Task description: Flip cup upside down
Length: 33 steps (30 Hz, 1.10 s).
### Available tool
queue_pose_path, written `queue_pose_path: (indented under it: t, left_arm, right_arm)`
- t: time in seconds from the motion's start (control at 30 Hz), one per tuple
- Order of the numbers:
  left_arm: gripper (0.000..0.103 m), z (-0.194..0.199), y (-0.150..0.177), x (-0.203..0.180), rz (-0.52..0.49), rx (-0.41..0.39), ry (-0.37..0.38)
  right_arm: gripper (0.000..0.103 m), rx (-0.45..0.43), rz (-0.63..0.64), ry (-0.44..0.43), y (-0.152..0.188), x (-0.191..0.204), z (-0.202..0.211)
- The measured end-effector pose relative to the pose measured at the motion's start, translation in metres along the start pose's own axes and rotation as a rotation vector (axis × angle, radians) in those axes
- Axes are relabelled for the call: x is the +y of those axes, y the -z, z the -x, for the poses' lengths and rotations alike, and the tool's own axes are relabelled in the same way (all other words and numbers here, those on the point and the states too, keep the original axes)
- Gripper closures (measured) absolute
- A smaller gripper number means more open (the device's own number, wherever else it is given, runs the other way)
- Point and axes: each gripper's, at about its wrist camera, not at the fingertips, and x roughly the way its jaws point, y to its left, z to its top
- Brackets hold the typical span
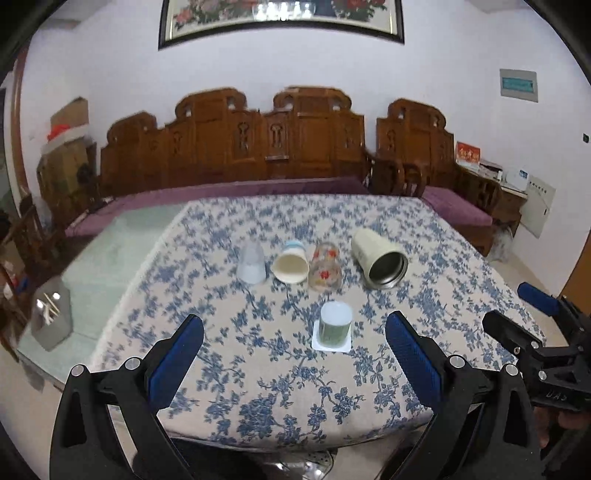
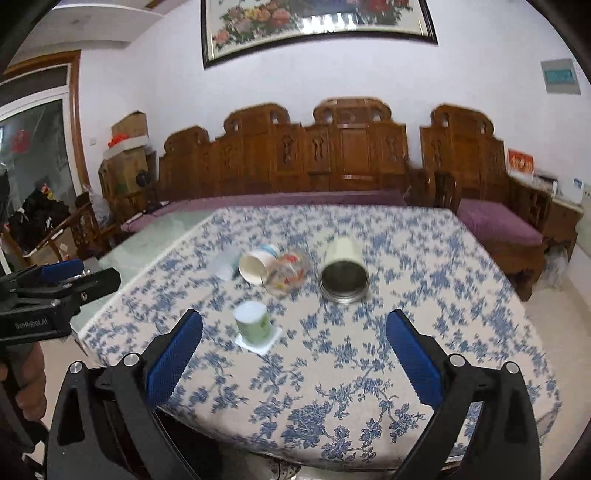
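Near the table's front edge, the green cup stands on its coaster; our left gripper and right gripper gape empty, and we judge a careless grasp could topple it or drag the coaster along

Two wrist fisheyes facing the wooden sofa across the table.

Each camera sits back from the table's near edge, above it, tilted slightly down toward the sofa. The left view stands left of the right; each catches the other gripper at its frame edge. Both share the floral tablecloth, the sofa and the framed picture above it.
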Motion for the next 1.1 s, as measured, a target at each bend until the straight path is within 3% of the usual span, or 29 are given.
queue_pose_path:
  t: [0.4,1.1]
  left_arm:
    - [0.008,0.053,-0.004,0.002,-0.009,-0.081,-0.038]
    - [0.008,0.054,0.002,0.002,-0.001,-0.084,-0.039]
  right_arm:
    - [0.003,-0.107,0.007,0.062,-0.018,0.020,0.059]
    - [0.003,-0.112,-0.008,0.069,-0.018,0.020,0.062]
